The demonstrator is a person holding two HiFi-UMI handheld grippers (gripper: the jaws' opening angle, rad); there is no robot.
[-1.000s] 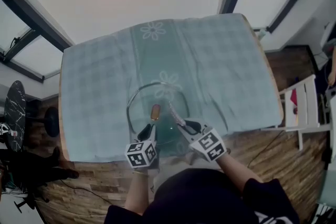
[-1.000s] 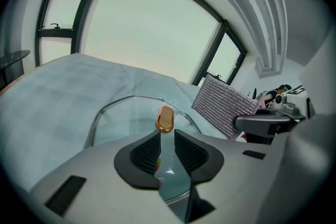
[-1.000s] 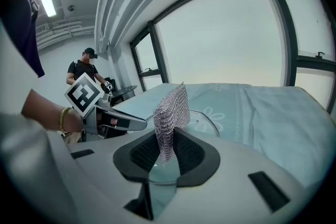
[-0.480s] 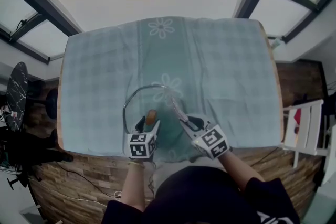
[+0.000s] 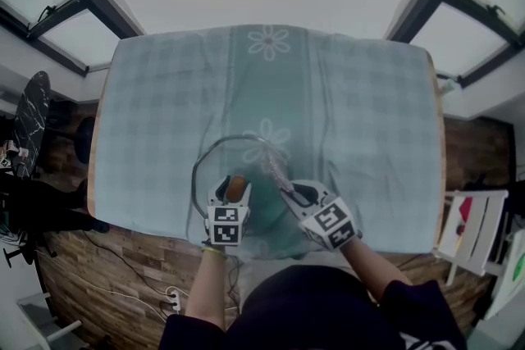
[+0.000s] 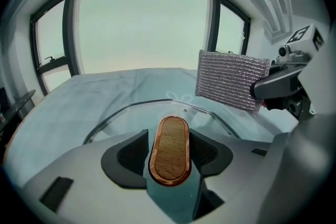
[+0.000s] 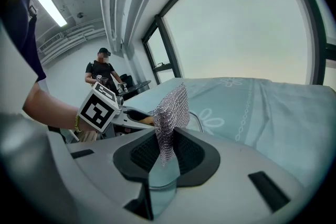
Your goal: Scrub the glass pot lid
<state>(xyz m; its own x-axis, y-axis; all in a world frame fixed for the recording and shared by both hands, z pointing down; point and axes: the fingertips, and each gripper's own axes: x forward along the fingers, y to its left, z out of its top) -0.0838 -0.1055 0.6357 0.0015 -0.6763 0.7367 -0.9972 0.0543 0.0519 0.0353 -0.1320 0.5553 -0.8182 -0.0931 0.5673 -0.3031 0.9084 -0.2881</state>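
Observation:
The glass pot lid (image 5: 200, 168) lies flat on the teal cloth near the table's front edge, its oval wooden handle (image 5: 236, 188) pointing up. My left gripper (image 5: 234, 191) straddles that handle (image 6: 169, 149). Its jaws have just been closing, and both pads meet the handle's sides. My right gripper (image 5: 289, 191) is shut on a silver chainmail scrubber (image 5: 275, 168). The scrubber (image 7: 170, 113) stands up from the jaws, held over the lid's right part (image 6: 215, 115), just right of the handle.
A teal checked cloth (image 5: 164, 94) covers the wooden table, whose front edge runs just below the grippers. A white chair (image 5: 476, 229) stands at the right and a dark round table (image 5: 29, 127) at the left. A person (image 7: 102, 73) stands far behind.
The left gripper has moved forward and opened around the wooden handle, which earlier lay ahead of its tips. The right gripper with the scrubber has drawn slightly closer to the lid.

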